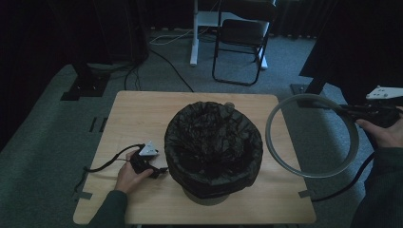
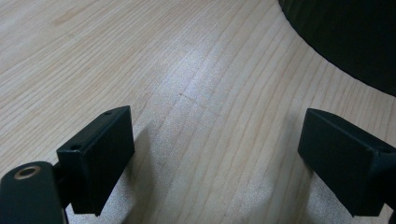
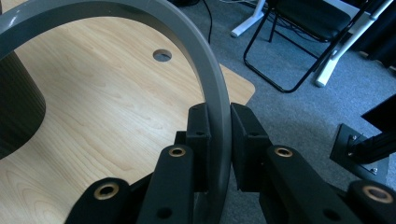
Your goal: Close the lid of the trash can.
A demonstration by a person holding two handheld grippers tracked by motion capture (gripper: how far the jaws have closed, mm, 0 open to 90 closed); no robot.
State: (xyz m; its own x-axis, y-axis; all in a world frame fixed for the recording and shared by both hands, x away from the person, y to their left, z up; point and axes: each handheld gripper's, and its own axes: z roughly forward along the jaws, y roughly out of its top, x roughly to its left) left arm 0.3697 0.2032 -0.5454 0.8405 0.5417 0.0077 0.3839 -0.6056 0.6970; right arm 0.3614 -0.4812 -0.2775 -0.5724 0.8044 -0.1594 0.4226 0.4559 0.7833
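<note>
**Grey ring in our right tool, bin waiting on the bench**

We hold the grey ring (image 1: 311, 137) off the right edge of the bench (image 1: 128, 118), well apart from the bin (image 1: 214, 149) with its black liner (image 1: 209, 133). The ring looks like stiff, light plastic, smooth and likely slippery, so we judge a pinch across its narrow band the best hold, as it is now. Our right tool (image 3: 219, 140) is closed tight on that band, jaws either side. Our left tool (image 2: 215, 149) sits low over the bench just beside the bin, jaws spread wide and gripping nothing.
</note>
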